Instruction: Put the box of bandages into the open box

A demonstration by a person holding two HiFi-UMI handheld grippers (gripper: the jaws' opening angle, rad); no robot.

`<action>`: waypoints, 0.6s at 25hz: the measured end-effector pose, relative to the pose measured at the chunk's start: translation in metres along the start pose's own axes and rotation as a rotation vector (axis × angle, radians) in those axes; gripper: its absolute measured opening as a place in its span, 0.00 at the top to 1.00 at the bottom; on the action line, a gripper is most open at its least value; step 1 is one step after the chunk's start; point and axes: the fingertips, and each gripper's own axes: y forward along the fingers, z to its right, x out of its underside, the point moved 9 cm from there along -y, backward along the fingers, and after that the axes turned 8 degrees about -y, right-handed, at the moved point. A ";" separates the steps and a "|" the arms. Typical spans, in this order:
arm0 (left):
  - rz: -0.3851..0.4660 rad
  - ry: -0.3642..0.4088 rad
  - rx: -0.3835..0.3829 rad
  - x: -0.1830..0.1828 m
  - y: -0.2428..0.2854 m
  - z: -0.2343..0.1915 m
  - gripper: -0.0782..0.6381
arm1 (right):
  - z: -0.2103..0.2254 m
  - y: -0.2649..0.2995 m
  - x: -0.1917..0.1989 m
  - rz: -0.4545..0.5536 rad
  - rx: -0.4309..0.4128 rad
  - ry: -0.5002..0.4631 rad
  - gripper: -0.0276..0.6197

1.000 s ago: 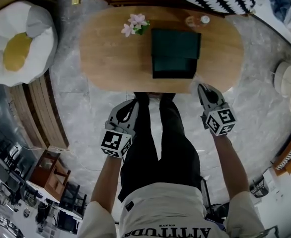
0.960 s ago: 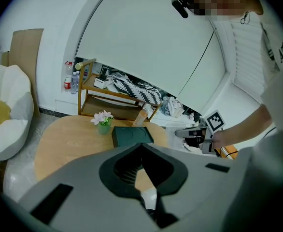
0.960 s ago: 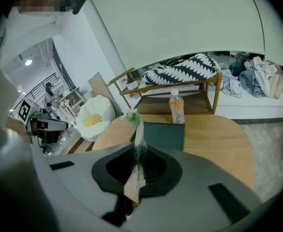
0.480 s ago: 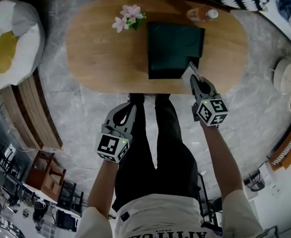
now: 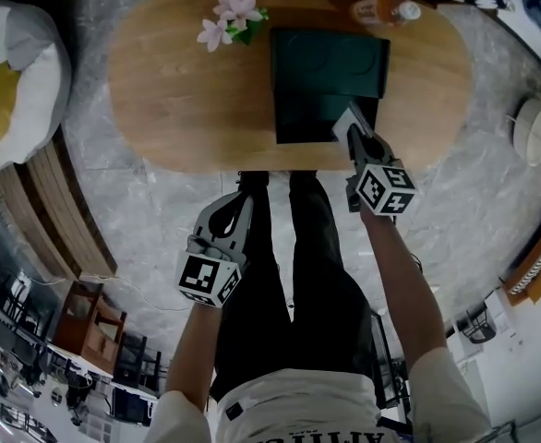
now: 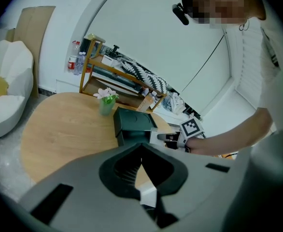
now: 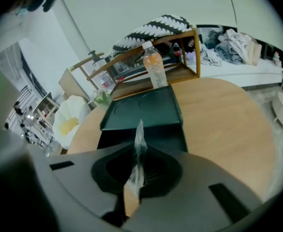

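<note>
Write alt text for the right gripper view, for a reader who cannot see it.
The right gripper, its jaws shut on the thin box of bandages seen edge-on, points at a dark green open box on a wooden table. An orange drink bottle and a wooden shelf stand behind the box.

My right gripper (image 5: 355, 138), clamped on the box of bandages (image 5: 346, 121), has come in from short of the table's (image 5: 187, 100) near edge and now reaches over it. The bandages now hang over the open box's (image 5: 326, 72) near right corner. My left gripper (image 5: 241, 203) has sunk slightly, short of that edge.
</note>
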 end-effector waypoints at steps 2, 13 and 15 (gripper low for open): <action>-0.001 -0.006 -0.001 0.003 0.001 -0.004 0.86 | 0.003 0.006 0.004 -0.015 0.019 0.048 0.91; -0.013 -0.019 0.000 0.009 0.003 -0.018 0.86 | 0.012 0.029 -0.005 -0.112 0.070 0.003 0.86; -0.011 -0.019 0.000 0.008 0.003 -0.019 0.86 | 0.013 0.031 -0.007 -0.119 0.067 -0.009 0.80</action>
